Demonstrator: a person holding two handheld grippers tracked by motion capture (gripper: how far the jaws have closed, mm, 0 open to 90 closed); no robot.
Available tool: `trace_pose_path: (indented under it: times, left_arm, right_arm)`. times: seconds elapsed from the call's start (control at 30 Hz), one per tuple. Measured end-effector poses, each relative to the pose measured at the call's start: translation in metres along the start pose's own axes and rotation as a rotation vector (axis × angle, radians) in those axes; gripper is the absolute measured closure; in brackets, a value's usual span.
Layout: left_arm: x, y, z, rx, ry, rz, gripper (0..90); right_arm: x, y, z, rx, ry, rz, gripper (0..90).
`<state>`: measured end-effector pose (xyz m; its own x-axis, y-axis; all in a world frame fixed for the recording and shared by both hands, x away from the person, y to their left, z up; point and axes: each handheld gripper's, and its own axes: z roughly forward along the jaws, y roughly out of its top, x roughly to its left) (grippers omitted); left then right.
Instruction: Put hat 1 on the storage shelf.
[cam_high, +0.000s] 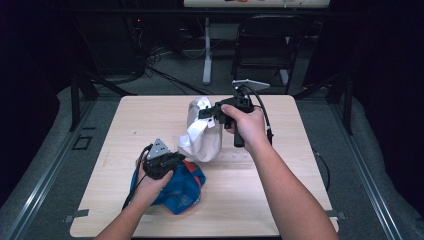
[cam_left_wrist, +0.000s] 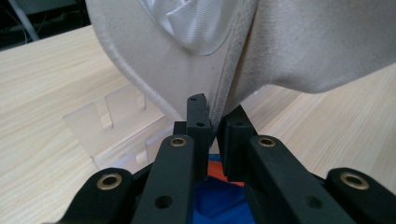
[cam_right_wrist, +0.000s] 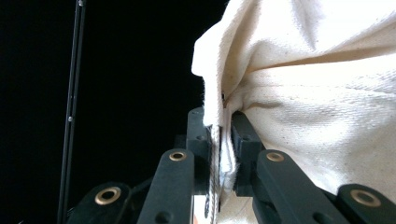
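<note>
From the high view, the white cap (cam_high: 202, 131) is up off the bench (cam_high: 125, 130), stretched between both tools near the middle of the board. The right gripper (cam_high: 209, 113) comes in level at the cap's upper edge, the right hand (cam_high: 246, 126) wrapped round its handle. Lower down and nearer the person, the left gripper (cam_high: 172, 152) meets the cap's bottom edge, the left hand (cam_high: 150, 182) under it, and a blue and orange cap (cam_high: 182, 187) lies on the bench beneath that hand. A black folding chair (cam_high: 270, 42) stands on the floor beyond the bench.

Over to the left gripper view: the two black fingers (cam_left_wrist: 198, 121) are clenched on the white cap's brim edge (cam_left_wrist: 212, 100), a seam of cream cloth pinched right between them. The cap hangs above, its white inner band (cam_left_wrist: 191, 25) on show. A clear plastic stand (cam_left_wrist: 116, 123) with slots sits on the bench just behind, and blue and orange cloth (cam_left_wrist: 219, 196) peeks out below the fingers.

Now the right gripper view: fingers (cam_right_wrist: 196, 135) clamped tight on a folded edge of the white cap (cam_right_wrist: 317, 93), with stitched hem and what looks like a small label caught in the pinch, though it is too cramped there to be sure. Cream cloth billows up and right; the left side is dark, crossed by a thin upright pole (cam_right_wrist: 74, 93).
</note>
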<state>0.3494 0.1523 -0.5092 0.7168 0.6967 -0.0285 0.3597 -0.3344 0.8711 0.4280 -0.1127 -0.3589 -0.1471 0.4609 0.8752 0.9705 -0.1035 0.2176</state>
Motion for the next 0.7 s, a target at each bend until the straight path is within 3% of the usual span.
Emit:
trace_pose_path:
  times: [0.23, 0.27, 0.53, 0.7]
  left_arm:
    - [-0.002, 0.004, 0.002, 0.001, -0.003, 0.001, 84.2]
    - [-0.001, 0.003, 0.003, 0.016, 0.007, -0.006, 84.1]
    - [-0.001, -0.005, 0.002, 0.003, 0.033, -0.051, 84.1]
    - [0.0, -0.006, 0.003, -0.002, 0.048, -0.079, 84.8]
  right_arm:
    - [-0.004, 0.002, -0.013, -0.013, -0.009, 0.003, 81.2]
    - [-0.004, 0.001, -0.012, -0.022, -0.012, 0.009, 81.1]
    - [-0.008, 0.001, -0.002, -0.008, -0.025, 0.004, 80.6]
    - [-0.008, 0.0, 0.001, -0.038, -0.039, -0.018, 70.8]
